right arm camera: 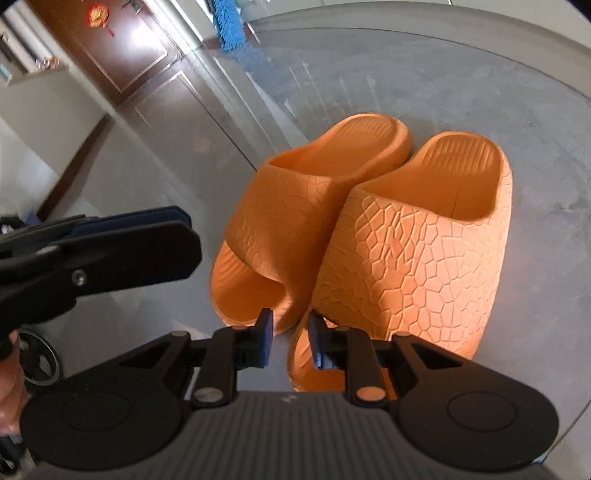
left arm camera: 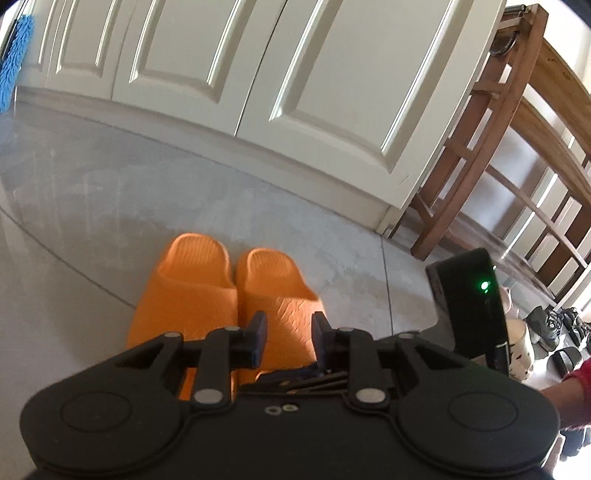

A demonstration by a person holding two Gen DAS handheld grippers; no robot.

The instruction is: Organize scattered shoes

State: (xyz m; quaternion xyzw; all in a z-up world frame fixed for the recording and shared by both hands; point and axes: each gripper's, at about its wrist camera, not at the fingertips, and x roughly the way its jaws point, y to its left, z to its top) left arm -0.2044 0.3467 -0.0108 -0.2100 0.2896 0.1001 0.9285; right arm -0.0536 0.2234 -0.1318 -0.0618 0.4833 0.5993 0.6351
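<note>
Two orange foam slides stand side by side on the grey tile floor, touching. In the left wrist view the left slide (left arm camera: 188, 288) and right slide (left arm camera: 275, 288) point toward the white doors. My left gripper (left arm camera: 290, 341) is open and empty, just above the heel of the right slide. In the right wrist view the same pair shows as a left slide (right arm camera: 295, 218) and a right slide (right arm camera: 417, 254). My right gripper (right arm camera: 291, 341) is open and empty, at the near ends of both slides. The left gripper's fingers (right arm camera: 122, 251) show at the left there.
White panelled doors (left arm camera: 295, 81) stand close behind the slides. A wooden shoe rack (left arm camera: 517, 166) is at the right, with dark shoes (left arm camera: 550, 328) on the floor beside it. A blue mop head (right arm camera: 231, 22) lies at the far end of the floor.
</note>
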